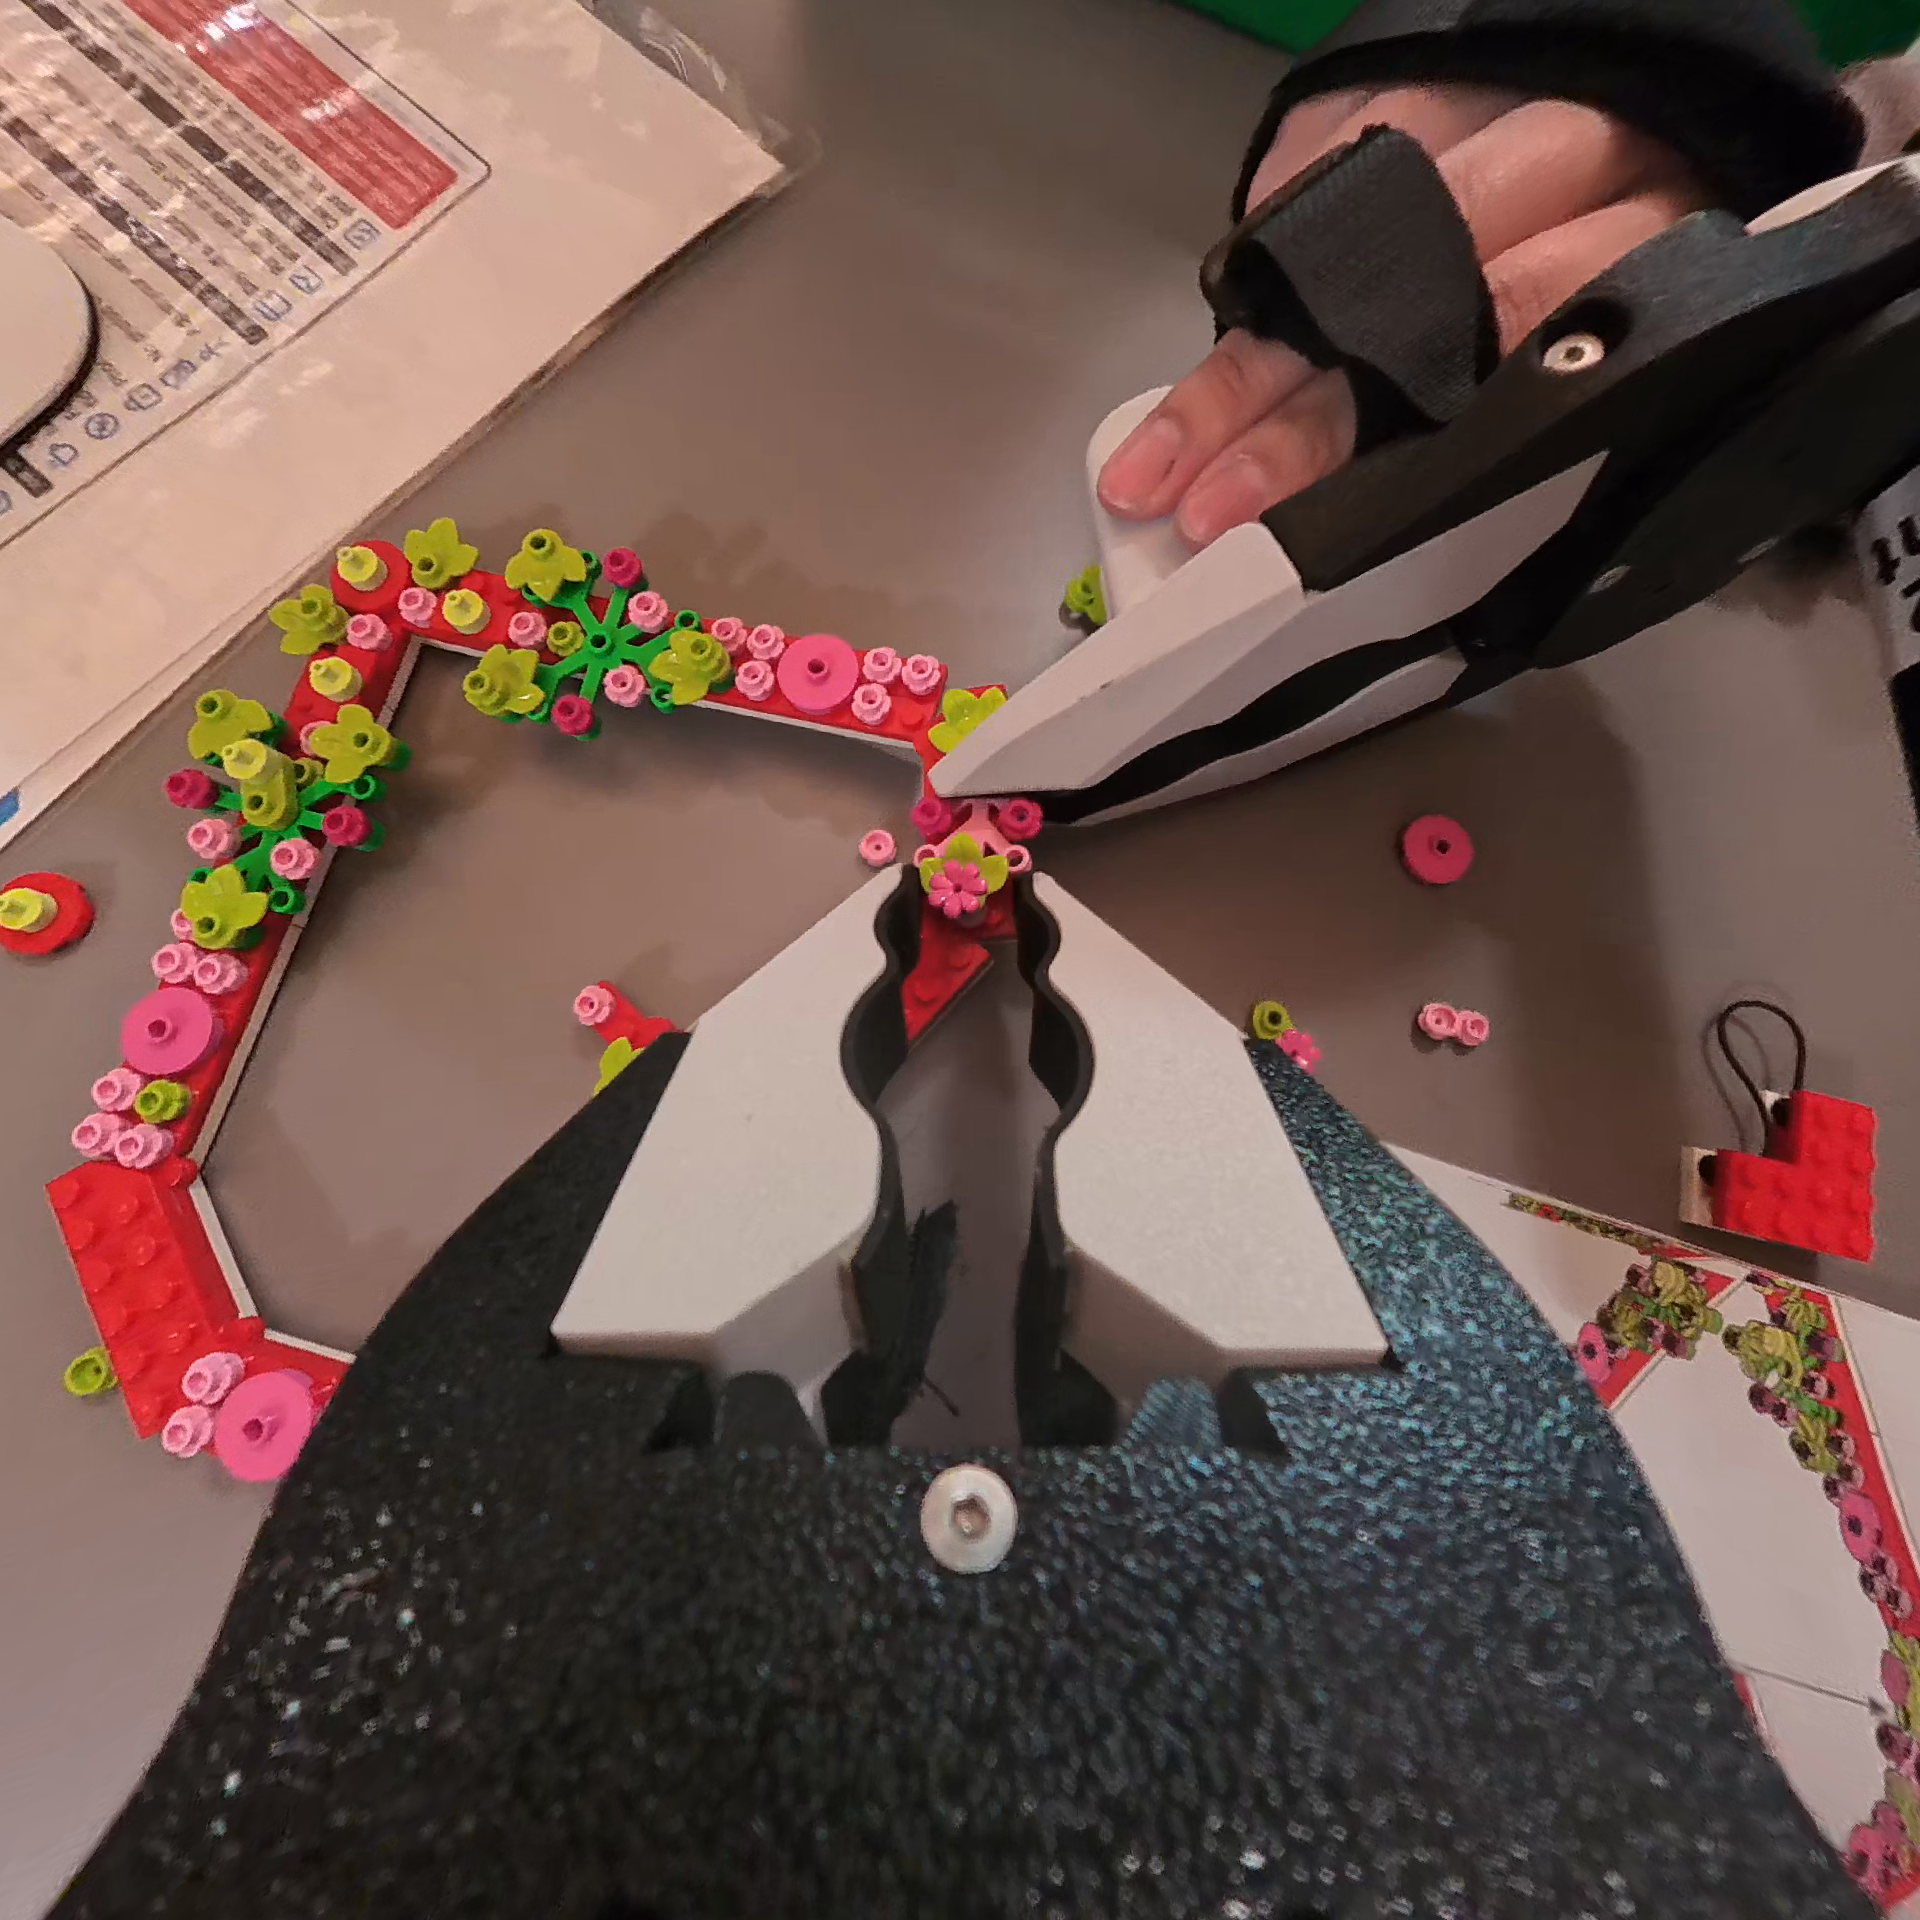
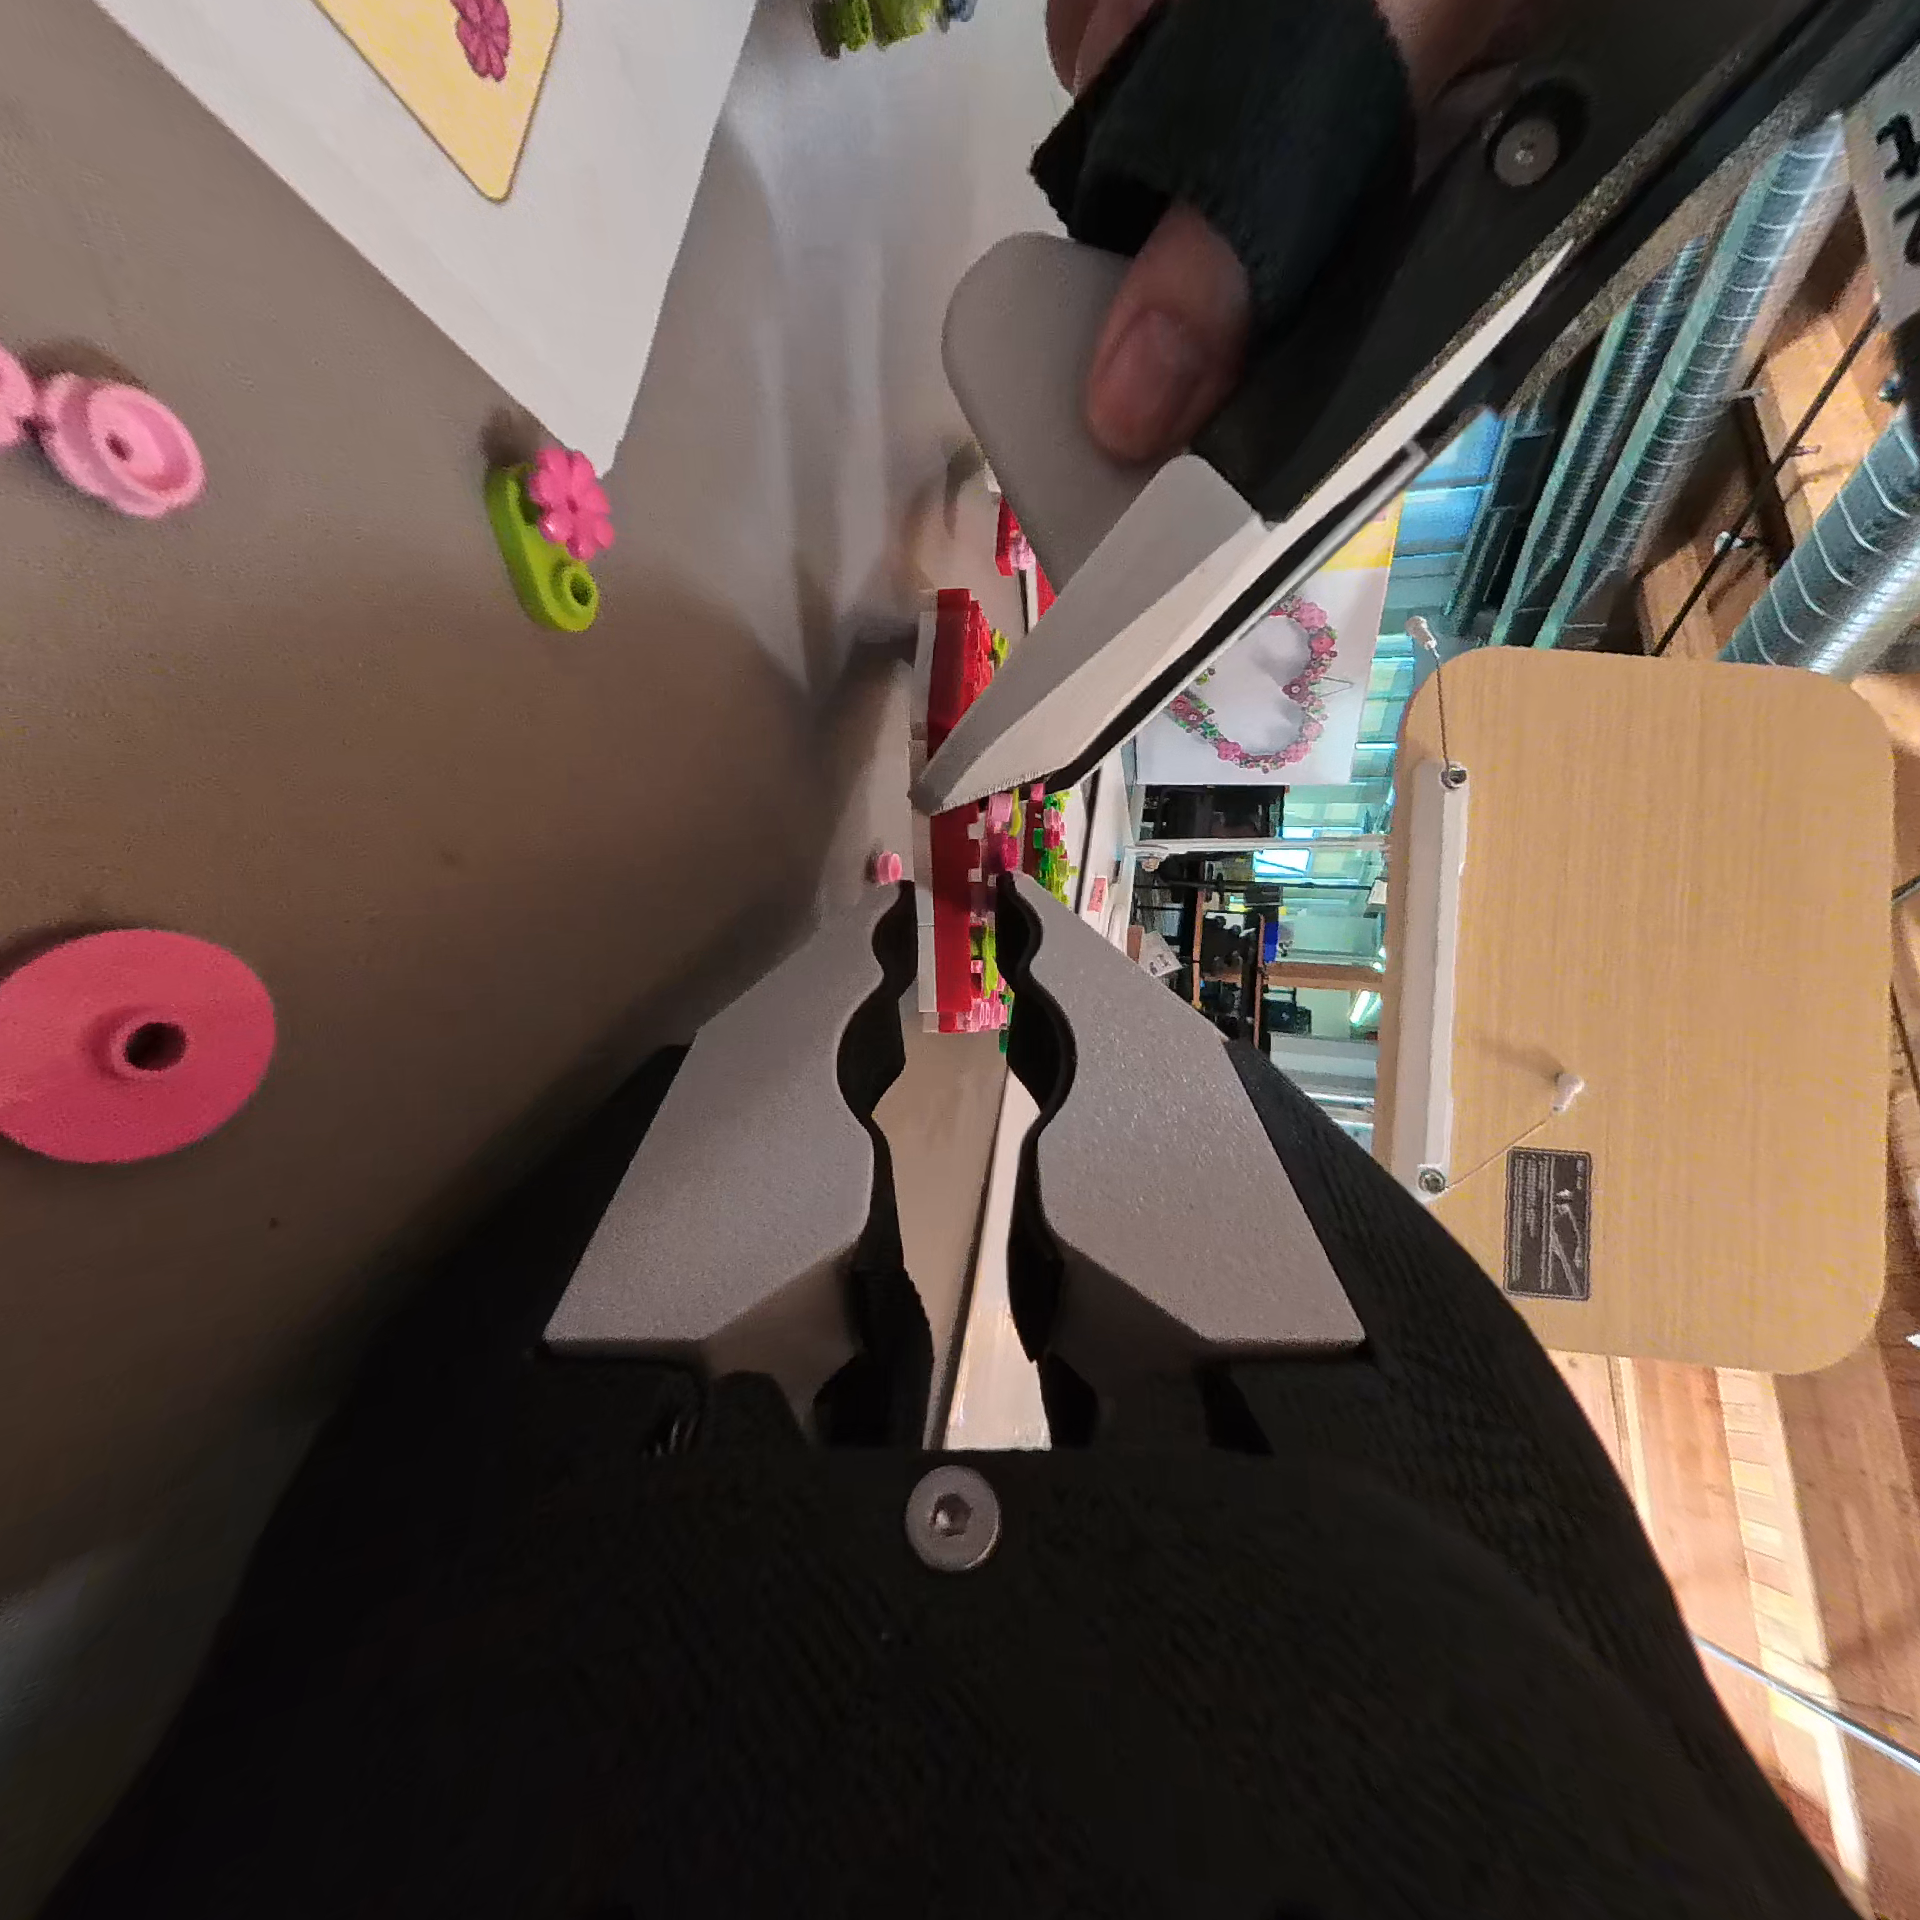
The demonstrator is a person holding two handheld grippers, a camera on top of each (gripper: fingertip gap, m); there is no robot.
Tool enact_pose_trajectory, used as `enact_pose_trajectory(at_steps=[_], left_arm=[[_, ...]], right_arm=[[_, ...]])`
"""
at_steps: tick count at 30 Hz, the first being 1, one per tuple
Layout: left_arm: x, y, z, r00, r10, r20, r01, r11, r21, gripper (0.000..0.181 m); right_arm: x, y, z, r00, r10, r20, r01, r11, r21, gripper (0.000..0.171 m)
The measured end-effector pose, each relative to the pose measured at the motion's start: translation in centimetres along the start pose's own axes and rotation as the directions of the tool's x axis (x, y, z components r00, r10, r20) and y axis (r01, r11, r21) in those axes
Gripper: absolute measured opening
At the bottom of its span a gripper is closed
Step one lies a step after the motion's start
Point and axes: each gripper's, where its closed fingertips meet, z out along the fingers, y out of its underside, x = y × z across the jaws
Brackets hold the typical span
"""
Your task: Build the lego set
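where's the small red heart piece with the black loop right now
In the left wrist view the small red heart piece lies on the grey table at the right edge, beside the picture sheet, apart from the big flowered heart frame.

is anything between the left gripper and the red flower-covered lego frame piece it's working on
Nothing visible: the left gripper already has its fingers on either side of the red flower-covered lego frame piece. The right gripper comes in from the far side, its tip at the same section's pink flower studs.
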Motion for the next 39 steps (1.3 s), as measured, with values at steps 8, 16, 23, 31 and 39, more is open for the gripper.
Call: enact_pose_trajectory(at_steps=[8, 16, 23, 31, 39], left_arm=[[-0.1, 0.0, -1.7, 0.973, 0.155, 0.17, -0.163, 0.986, 0.04, 0.062], [0.6, -0.8, -2.7, 0.766, 0.499, 0.406, -0.569, 0.82, 0.066, 0.061], [0.4, -0.4, -1.5, 0.501, 0.704, 0.503, -0.782, 0.617, -0.085, 0.049], [-0.7, -0.3, -0.7, 0.411, 0.72, 0.559, -0.798, 0.581, -0.161, 0.031], [-0.9, -0.3, -0.5, 0.458, 0.697, 0.552, -0.77, 0.621, -0.144, 0.026]], right_arm=[[0.0, 0.0, -0.1, 1.0, 0.026, -0.001, -0.026, 1.0, 0.013, 0.013], [0.0, 0.0, -0.1, 1.0, 0.03, 0.002, -0.03, 0.999, 0.018, 0.013], [0.0, -0.1, -0.2, 0.999, 0.043, 0.003, -0.043, 0.999, 0.027, 0.013], [0.1, -0.1, -0.2, 0.998, 0.056, 0.007, -0.056, 0.998, 0.033, 0.013], [0.0, -0.1, -0.2, 0.998, 0.062, 0.011, -0.062, 0.997, 0.035, 0.013]])
